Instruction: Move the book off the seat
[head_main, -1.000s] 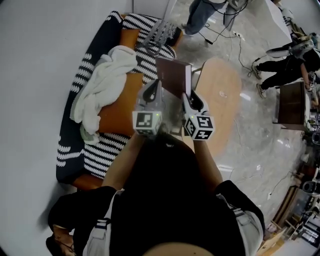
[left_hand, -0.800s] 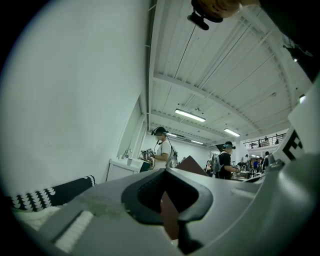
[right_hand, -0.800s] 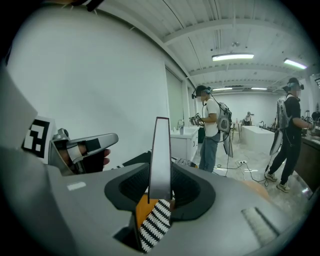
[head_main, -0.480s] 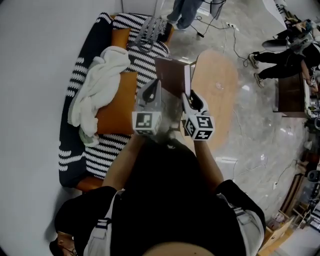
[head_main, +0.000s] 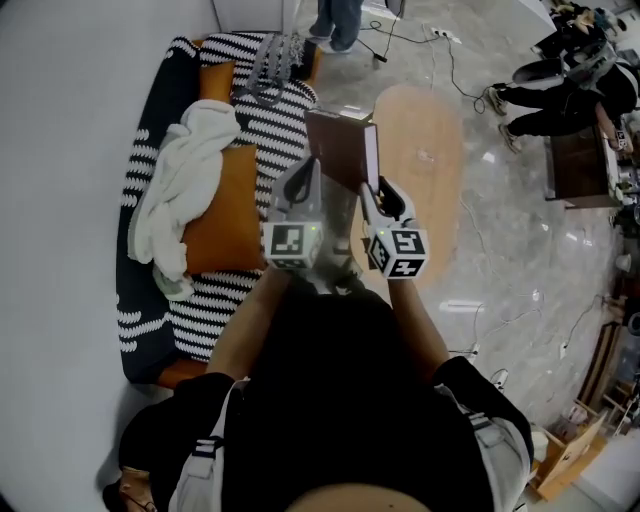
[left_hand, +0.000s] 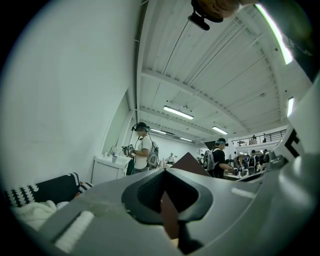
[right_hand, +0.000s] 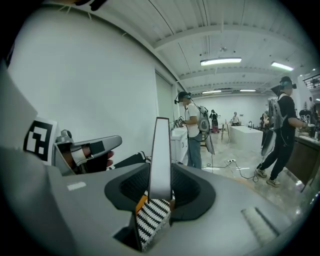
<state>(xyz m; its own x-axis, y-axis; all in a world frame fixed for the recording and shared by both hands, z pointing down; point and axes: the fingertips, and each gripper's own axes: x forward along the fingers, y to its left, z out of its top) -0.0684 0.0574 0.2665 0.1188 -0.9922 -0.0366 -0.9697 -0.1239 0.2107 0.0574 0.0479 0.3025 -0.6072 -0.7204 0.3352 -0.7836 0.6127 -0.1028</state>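
Note:
The maroon book (head_main: 340, 150) is up in the air, upright, over the striped sofa's (head_main: 290, 120) front edge beside the oval table. My left gripper (head_main: 302, 180) grips its lower left side and my right gripper (head_main: 378, 195) its lower right corner. In the left gripper view the dark cover (left_hand: 170, 222) runs between the jaws of the left gripper (left_hand: 167, 200). In the right gripper view the book's pale page edge (right_hand: 161, 155) stands upright, clamped in the right gripper (right_hand: 160, 187).
The sofa carries an orange cushion (head_main: 225, 205), a white blanket (head_main: 180, 185) and a grey metal item (head_main: 270, 65). An oval wooden table (head_main: 425, 150) stands on the marble floor to its right. People stand at the room's far side (head_main: 560, 85), and cables lie on the floor.
Both grippers have carried the book along together. In the head view the sofa and table have slid up and to the left. The hold on the book is unchanged.

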